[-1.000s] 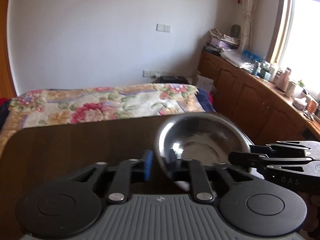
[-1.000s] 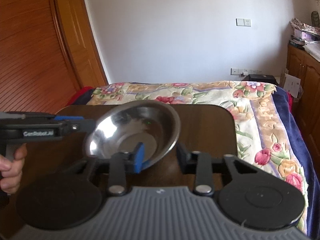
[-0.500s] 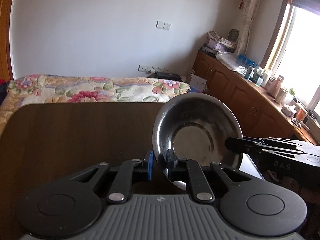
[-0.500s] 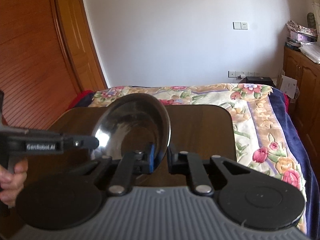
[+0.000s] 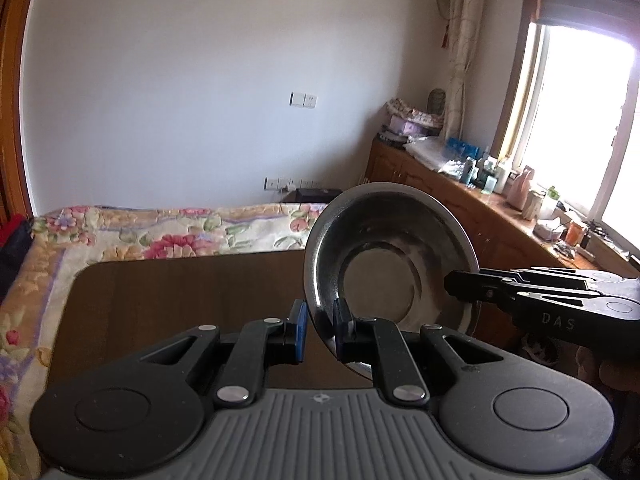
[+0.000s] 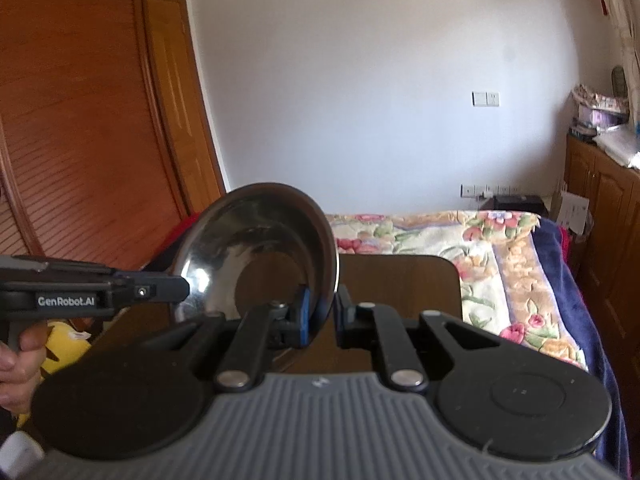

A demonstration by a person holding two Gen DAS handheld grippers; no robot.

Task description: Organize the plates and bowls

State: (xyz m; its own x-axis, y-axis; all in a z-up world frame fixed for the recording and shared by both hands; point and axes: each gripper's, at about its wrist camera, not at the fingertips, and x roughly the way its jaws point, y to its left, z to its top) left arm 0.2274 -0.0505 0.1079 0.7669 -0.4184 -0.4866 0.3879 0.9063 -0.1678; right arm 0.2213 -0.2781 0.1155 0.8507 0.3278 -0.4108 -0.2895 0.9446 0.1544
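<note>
A shiny steel bowl (image 5: 390,256) hangs in the air above the dark wooden table (image 5: 180,292), tipped up so its hollow faces the cameras. My left gripper (image 5: 320,320) is shut on the bowl's near left rim. From the right, my right gripper (image 5: 456,284) reaches in and pinches the opposite rim. In the right wrist view the same bowl (image 6: 256,256) stands on edge, with my right gripper (image 6: 324,312) shut on its right rim. There the left gripper (image 6: 180,290) meets the bowl's left rim, held by a person's hand (image 6: 16,360).
A bed with a floral cover (image 5: 160,232) lies behind the table. Wooden cabinets (image 5: 460,200) with bottles and clutter run along the right under a bright window. A wooden slatted door (image 6: 80,140) stands at the left, and a yellow toy (image 6: 66,344) lies below the left gripper.
The right gripper's jaws have shut on the rim. Both grippers have risen with the bowl, which has tipped from nearly flat over the table to standing on edge.
</note>
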